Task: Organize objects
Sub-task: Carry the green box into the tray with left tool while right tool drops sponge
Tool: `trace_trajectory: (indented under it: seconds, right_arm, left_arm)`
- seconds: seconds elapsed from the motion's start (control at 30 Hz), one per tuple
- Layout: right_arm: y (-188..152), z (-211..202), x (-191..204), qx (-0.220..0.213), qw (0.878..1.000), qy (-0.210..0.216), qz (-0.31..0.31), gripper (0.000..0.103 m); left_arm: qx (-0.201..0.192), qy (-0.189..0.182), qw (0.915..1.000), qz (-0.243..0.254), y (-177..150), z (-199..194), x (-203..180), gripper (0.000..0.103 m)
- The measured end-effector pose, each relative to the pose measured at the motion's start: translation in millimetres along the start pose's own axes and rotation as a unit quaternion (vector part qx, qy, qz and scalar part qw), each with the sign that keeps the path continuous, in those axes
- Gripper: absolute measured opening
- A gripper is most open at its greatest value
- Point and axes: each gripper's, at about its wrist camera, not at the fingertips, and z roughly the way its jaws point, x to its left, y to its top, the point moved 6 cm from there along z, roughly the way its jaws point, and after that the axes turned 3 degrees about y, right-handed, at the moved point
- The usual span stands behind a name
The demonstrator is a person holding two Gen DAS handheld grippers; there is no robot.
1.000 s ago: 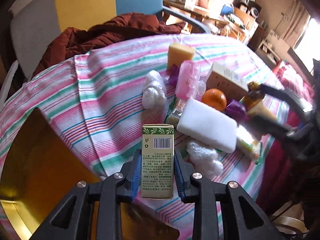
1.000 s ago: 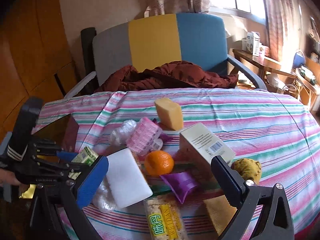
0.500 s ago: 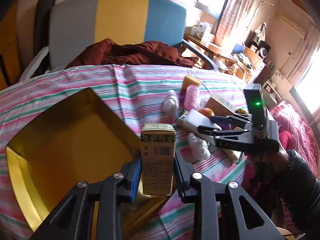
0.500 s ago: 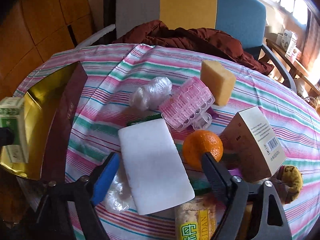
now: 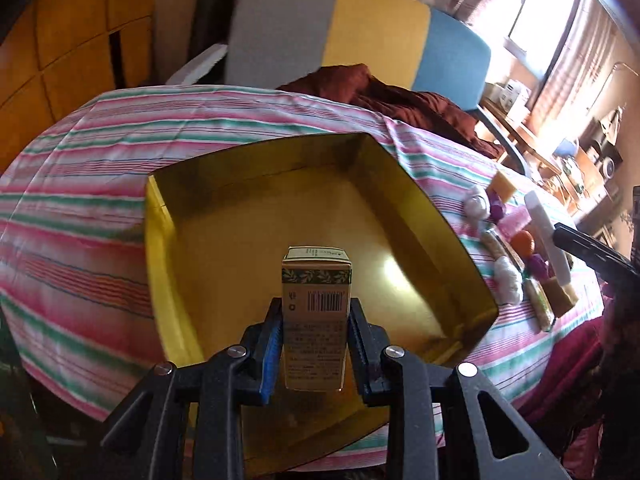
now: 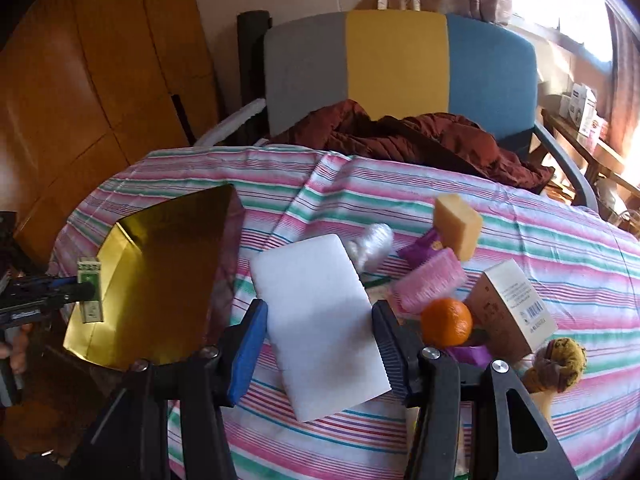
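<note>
My left gripper (image 5: 314, 344) is shut on a small green carton (image 5: 315, 312) and holds it upright over the near part of the gold box (image 5: 168, 216). In the right wrist view the carton (image 6: 90, 294) hangs at the box's (image 6: 160, 280) left edge. My right gripper (image 6: 320, 344) is shut on a white foam block (image 6: 320, 320) and holds it tilted above the striped cloth, to the right of the box.
On the striped tablecloth (image 6: 560, 272) lie a yellow sponge (image 6: 458, 226), a pink roller (image 6: 430, 286), an orange (image 6: 446, 320), a tan box (image 6: 512, 312), a purple wrapper (image 6: 424, 246) and a plastic wad (image 6: 370, 244). A chair (image 6: 396, 64) with a brown jacket (image 6: 408, 136) stands behind.
My left gripper carried the carton left from the pile to over the gold box. My right gripper closed on the white foam block and lifted it off the pile.
</note>
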Motion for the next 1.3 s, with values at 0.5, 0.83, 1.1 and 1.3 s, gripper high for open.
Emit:
trace_trajectory:
  seconds: [0.5,0.83,1.1,1.3]
  right_arm:
    - [16,93,156,0.09,0.987,0.136,-0.002,0.055]
    - [28,123,203,0.09,0.978,0.183,0.042,0.097]
    - [-12,100,195,0.08,0.99,0.111,-0.03,0.103]
    - [-25,76,190,0.026,0.995,0.055,-0.075,0.103]
  left_arm:
    - [-0.029,0.043,0.9973,-0.052,47,6,62,0.046]
    - [-0.074,0.078,0.9889,-0.103,25,-28,90,0.056]
    - [-0.108,0.129,0.9823,-0.083,-15,-47,69,0.057]
    - [-0.129,0.148,0.9783,-0.067,-20,-56,47,0.057]
